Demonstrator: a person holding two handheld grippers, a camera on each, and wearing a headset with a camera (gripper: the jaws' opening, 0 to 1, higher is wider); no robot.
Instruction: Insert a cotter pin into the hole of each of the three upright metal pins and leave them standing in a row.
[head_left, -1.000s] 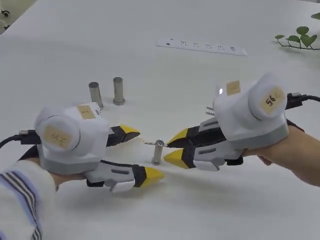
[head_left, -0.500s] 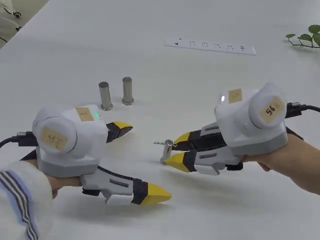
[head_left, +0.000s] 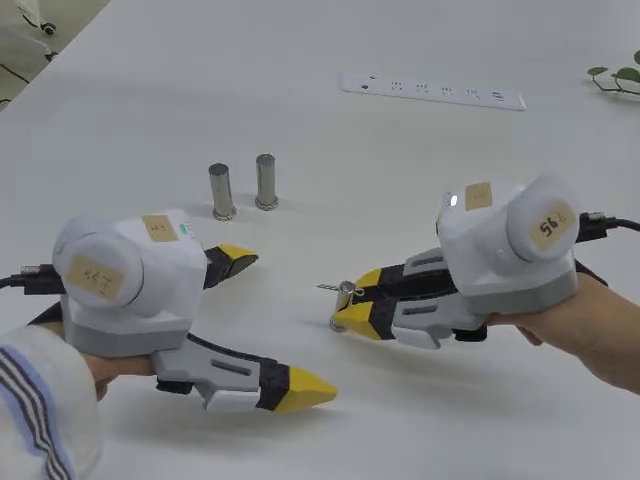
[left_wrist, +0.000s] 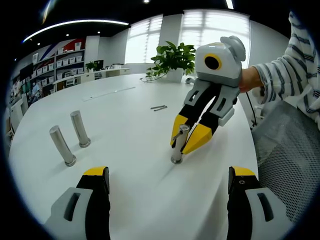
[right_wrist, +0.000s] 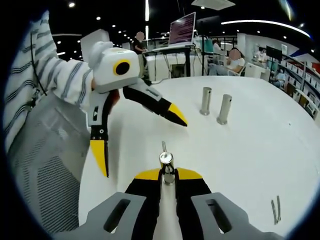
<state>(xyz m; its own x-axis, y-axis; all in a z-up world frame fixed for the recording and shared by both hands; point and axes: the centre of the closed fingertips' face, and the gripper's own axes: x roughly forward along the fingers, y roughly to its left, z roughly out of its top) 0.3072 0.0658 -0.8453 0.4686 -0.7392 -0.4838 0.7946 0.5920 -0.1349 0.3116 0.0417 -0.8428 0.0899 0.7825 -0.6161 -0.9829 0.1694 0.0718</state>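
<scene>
Nearest to the person, the left gripper (head_left: 278, 323) hovers low over the table (head_left: 420, 200). Its jaws are wide apart and hold nothing; I think it waits aside to give room. A little further, the right gripper (head_left: 353, 300) is clamped on a pin (right_wrist: 166, 161) just under its head. The base of the pin is at the table and the pin is about upright. Such a grip probably keeps the pin steady, so that it does not fall over. In the hole of this pin sits a cotter pin (head_left: 328, 288), with its end sticking out on the side away from the jaws. Beyond, the second pin (head_left: 222, 190) and the third pin (head_left: 266, 180) stand close together, well apart from the first. Their holes look empty, though I cannot be sure. Spare cotter pins (left_wrist: 159, 107) lie loose on the table further off, and the power strip (head_left: 430, 92) lies farthest.
</scene>
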